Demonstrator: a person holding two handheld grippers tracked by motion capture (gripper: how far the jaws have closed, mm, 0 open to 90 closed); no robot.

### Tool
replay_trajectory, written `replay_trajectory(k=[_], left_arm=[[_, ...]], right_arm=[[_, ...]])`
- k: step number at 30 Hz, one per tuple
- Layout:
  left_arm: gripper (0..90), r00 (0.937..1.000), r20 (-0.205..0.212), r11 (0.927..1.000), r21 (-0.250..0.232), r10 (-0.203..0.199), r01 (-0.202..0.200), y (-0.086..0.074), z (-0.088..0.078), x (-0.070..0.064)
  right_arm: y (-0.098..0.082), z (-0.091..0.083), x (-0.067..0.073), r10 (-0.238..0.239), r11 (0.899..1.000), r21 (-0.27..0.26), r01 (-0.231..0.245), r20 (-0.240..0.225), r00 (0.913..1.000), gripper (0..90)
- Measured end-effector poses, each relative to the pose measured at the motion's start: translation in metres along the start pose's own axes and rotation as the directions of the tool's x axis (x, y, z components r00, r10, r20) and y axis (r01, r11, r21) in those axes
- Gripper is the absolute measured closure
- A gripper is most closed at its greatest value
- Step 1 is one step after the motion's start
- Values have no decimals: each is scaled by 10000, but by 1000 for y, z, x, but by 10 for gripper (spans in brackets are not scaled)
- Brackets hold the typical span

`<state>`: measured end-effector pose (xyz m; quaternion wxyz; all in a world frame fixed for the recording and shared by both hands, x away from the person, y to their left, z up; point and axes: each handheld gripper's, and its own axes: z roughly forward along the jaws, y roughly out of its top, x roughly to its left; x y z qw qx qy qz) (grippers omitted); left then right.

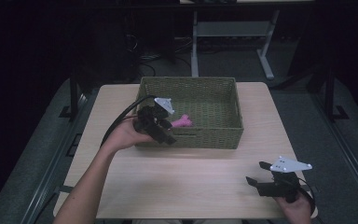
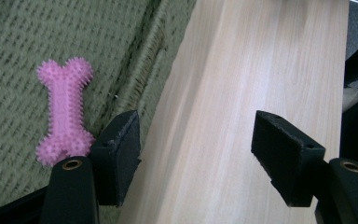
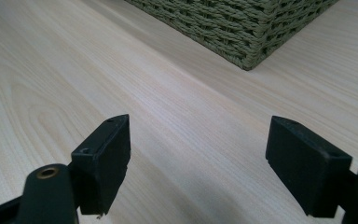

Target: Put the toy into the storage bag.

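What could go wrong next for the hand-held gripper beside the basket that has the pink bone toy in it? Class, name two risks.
1. The left gripper hangs open at the woven basket's near wall; moving toward the pink bone toy, a jaw might catch the rim.
2. The toy lies close to that wall, so one jaw may have little room and could push it aside.
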<state>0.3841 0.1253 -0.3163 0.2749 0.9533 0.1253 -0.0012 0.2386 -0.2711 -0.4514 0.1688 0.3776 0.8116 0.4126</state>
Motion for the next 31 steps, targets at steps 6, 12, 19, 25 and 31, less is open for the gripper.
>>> replay_trajectory(k=[6, 12, 19, 25, 31], left_arm=[[320, 10000, 14, 10000, -15, -38, 38, -7, 1, -7], [320, 10000, 14, 9999, -126, -54, 54, -15, 3, -13], [319, 9999, 96, 9998, -156, -136, 137, -24, 6, -18], [316, 9995, 168, 9994, -243, -256, 260, -37, 7, -26], [315, 9990, 220, 9986, -362, -388, 395, -51, 9, -33]], right_arm=[[0, 0, 0, 45, 10000, 22, -45, 10, 10000, 216], [-1, 0, 0, 61, 10000, 47, -61, 25, 10000, 216], [-2, 0, 0, 86, 10000, 41, -86, 48, 10000, 216], [-3, -2, 1, 143, 9999, 75, -144, 120, 9998, 216], [-3, -1, 2, 88, 9999, 83, -89, 151, 9998, 216]])
